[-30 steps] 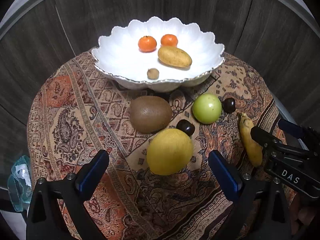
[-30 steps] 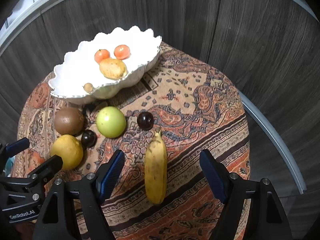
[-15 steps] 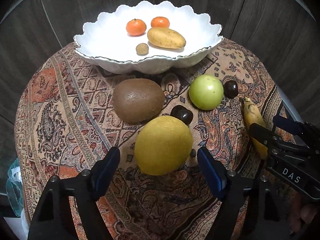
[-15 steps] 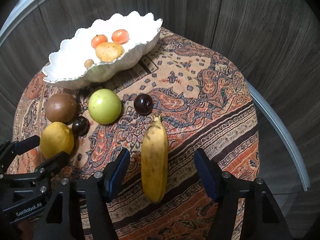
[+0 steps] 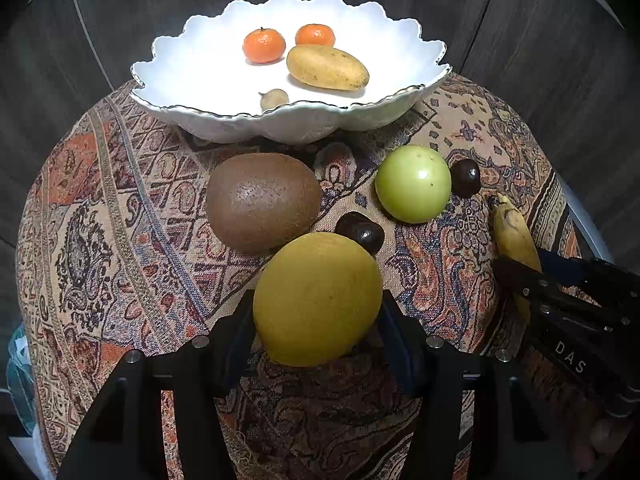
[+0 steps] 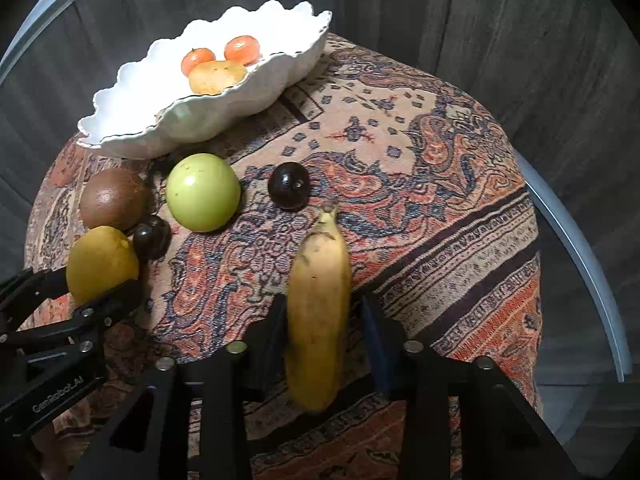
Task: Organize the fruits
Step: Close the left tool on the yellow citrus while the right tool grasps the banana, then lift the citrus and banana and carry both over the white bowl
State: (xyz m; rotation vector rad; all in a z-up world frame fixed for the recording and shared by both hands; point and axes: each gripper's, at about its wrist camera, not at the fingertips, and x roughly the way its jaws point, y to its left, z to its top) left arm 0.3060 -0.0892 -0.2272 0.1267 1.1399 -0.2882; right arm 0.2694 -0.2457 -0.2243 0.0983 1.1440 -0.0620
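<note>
Between the left gripper (image 5: 318, 320) fingers, pinched, the round yellow fruit (image 5: 318, 298) could squirt free, while the right gripper (image 6: 320, 328) clamps the banana (image 6: 318, 312) off-centre, risking droop.

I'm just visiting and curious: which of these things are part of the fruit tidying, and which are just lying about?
Part of the job:
white scalloped bowl
yellow round fruit, in the left gripper
banana, in the right gripper
kiwi
green apple
two dark plums

Just there:
patterned tablecloth
grey wall panels
</note>
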